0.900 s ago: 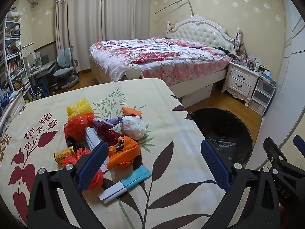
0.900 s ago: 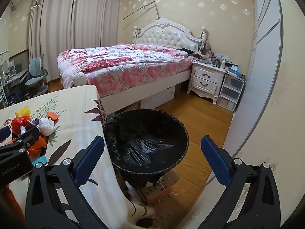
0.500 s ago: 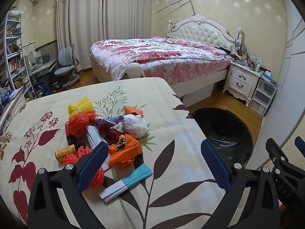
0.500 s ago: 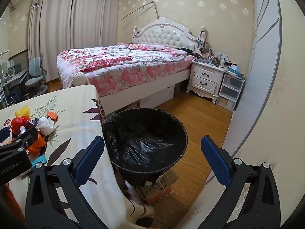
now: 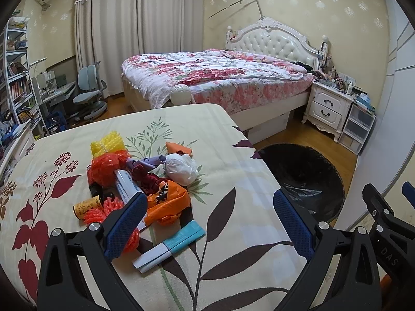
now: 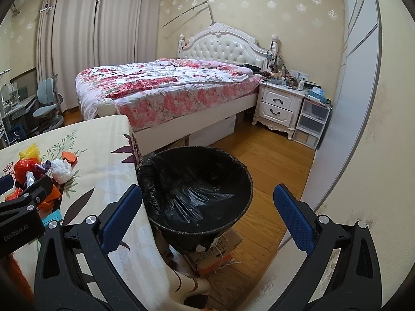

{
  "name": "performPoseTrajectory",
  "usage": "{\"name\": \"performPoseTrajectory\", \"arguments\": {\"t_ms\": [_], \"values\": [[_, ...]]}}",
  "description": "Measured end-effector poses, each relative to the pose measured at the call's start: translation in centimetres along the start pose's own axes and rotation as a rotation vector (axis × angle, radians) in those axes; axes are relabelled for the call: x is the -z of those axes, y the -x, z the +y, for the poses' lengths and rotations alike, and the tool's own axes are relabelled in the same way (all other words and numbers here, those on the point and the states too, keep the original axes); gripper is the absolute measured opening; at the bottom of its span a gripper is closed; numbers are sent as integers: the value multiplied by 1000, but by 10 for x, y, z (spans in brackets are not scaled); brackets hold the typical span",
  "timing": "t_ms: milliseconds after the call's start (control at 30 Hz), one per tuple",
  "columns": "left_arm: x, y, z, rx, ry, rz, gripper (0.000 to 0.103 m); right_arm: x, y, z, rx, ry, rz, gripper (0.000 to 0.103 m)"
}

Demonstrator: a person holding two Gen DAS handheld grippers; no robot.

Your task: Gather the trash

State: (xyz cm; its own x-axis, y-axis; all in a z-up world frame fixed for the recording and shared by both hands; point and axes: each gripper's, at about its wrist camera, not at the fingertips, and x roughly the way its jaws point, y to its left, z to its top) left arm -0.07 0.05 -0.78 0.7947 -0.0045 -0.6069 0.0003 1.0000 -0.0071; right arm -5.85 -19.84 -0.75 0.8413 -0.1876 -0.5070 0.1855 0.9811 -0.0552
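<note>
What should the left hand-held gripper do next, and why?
Probably ease the open left hand-held gripper down onto the orange bag. It holds nothing, the trash pile is just ahead of it, and the bin looks empty.

Floral bed [image 5: 215, 77] – nightstand [image 6: 278, 106], desk chair [image 5: 89, 93]

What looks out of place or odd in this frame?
Only the expected mess: a trash pile heaped on the tablecloth. The lined bin sits oddly on cardboard boxes beside the table. Nothing spilled or damaged.
</note>
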Motion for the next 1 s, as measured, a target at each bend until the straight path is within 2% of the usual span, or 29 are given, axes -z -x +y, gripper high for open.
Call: {"name": "performPoseTrajectory", "arguments": {"t_ms": [1000], "values": [[1, 0, -2, -4, -6, -2, 97, -3, 0, -6, 4, -6, 2, 99]]}}
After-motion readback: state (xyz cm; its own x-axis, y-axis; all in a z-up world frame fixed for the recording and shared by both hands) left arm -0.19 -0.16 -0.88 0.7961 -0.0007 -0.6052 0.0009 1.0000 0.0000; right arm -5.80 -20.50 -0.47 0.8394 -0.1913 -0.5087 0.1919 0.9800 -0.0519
